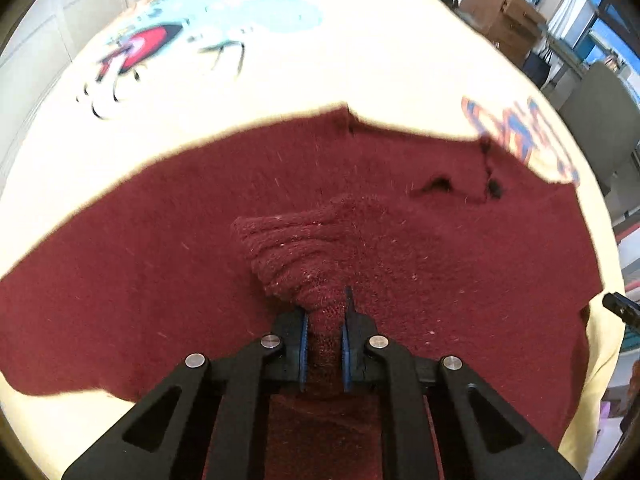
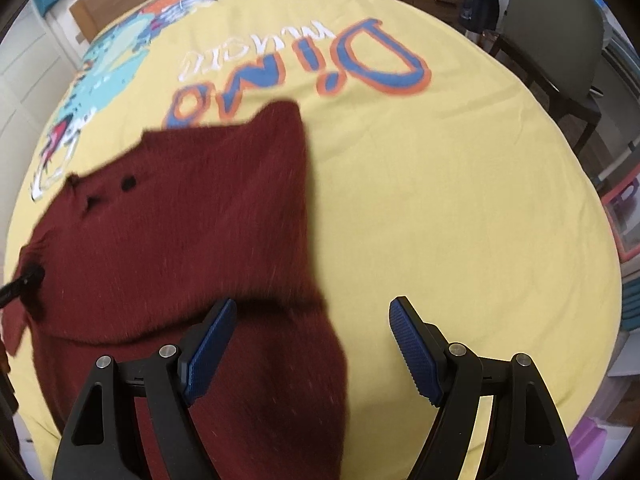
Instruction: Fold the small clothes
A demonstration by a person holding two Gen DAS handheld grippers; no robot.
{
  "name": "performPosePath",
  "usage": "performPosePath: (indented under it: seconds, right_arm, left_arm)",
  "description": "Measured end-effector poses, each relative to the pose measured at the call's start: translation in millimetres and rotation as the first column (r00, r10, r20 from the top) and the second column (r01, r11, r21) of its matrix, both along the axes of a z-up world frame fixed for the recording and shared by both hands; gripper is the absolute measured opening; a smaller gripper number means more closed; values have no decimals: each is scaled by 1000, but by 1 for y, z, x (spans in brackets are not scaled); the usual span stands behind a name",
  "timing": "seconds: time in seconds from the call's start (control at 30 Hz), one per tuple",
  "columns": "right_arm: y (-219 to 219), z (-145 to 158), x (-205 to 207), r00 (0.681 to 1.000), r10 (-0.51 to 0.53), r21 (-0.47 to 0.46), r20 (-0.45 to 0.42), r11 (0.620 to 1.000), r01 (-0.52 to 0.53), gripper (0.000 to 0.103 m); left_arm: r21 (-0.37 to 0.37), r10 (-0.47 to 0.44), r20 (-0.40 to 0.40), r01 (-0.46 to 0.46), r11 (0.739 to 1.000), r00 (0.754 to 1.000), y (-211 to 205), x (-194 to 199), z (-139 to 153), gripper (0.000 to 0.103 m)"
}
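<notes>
A dark red knitted sweater (image 1: 400, 208) lies spread on a yellow dinosaur-print blanket (image 1: 320, 72). My left gripper (image 1: 325, 320) is shut on a bunched ribbed end of the sweater, which looks like a cuff, and holds it over the garment's body. In the right wrist view the sweater (image 2: 192, 232) covers the left half, one sleeve running toward the lower middle. My right gripper (image 2: 311, 344) is open and empty, its left finger over the sleeve and its right finger over bare blanket (image 2: 460, 200). The left gripper's tip (image 2: 24, 278) shows at the left edge.
The blanket carries blue "Dino" lettering (image 2: 360, 60) and a teal dinosaur (image 1: 224, 12). A grey chair (image 2: 560, 40) and a dark bag (image 2: 482, 4) stand past the far right edge. Cardboard boxes (image 1: 504, 16) lie beyond the bed.
</notes>
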State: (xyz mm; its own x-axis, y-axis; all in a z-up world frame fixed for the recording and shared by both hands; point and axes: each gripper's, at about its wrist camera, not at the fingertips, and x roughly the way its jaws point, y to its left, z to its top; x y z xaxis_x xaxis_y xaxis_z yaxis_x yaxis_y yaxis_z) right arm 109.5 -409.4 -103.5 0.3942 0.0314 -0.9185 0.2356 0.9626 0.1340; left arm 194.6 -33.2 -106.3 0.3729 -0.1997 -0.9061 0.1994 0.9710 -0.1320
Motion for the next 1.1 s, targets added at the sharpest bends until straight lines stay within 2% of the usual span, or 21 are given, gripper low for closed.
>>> performPosePath:
  seconds: [0.1,0.17,0.23,0.33,0.37,0.4,0.43,0.53,0.63,0.77,0.87,0.9,1.0,1.07,1.1]
  right_arm:
    - [0,0,25,1000,-8,8,7,1000,8,80]
    - [3,-8,43,1000,1,33,-3,999,-1,80]
    - [10,-21,60,999,24,53,-29,998,-22,80]
    - [19,-44,77,995,50,91,-87,995,-42,78]
    - [20,-49,78,995,51,112,-88,993,-41,73]
    - [22,-51,77,995,53,127,-82,991,-43,43]
    - [23,-51,76,995,60,141,-75,989,-49,26]
    - [19,-38,67,998,54,112,-37,992,-49,18]
    - [12,-28,58,1000,27,120,-8,992,-26,17]
    - [21,-47,64,996,59,42,-66,998,-56,17]
    - [21,-58,67,996,40,53,-74,998,-36,19]
    - [23,-57,69,997,37,52,-67,998,-34,21]
    - [28,-47,67,997,51,30,-60,998,-49,33]
    - [34,-35,62,997,63,-12,-42,998,-64,53]
    - [35,-30,59,997,69,-22,-27,997,-70,69]
  left_arm:
    - [-14,21,44,-21,1000,999,7,4,19,10]
    - [8,40,68,-41,999,997,30,6,24,10]
    - [32,49,59,-51,998,997,33,10,14,10]
    - [22,72,24,-72,997,997,58,3,5,10]
    - [27,73,19,-74,997,997,60,1,0,10]
    - [31,70,18,-71,997,997,65,-2,1,10]
    - [37,66,18,-67,997,998,70,-4,2,10]
    - [53,53,32,-54,997,998,70,-6,4,10]
    - [58,47,50,-49,997,998,68,-1,3,10]
    - [107,54,35,-57,993,998,65,-1,-21,10]
    - [116,61,49,-67,991,997,67,-6,-26,11]
    - [114,62,52,-68,991,997,68,-7,-24,15]
    - [101,81,36,-84,991,996,73,-6,-18,21]
    - [113,96,40,-100,989,995,76,-5,-11,34]
    - [118,98,46,-103,988,994,78,-5,-8,41]
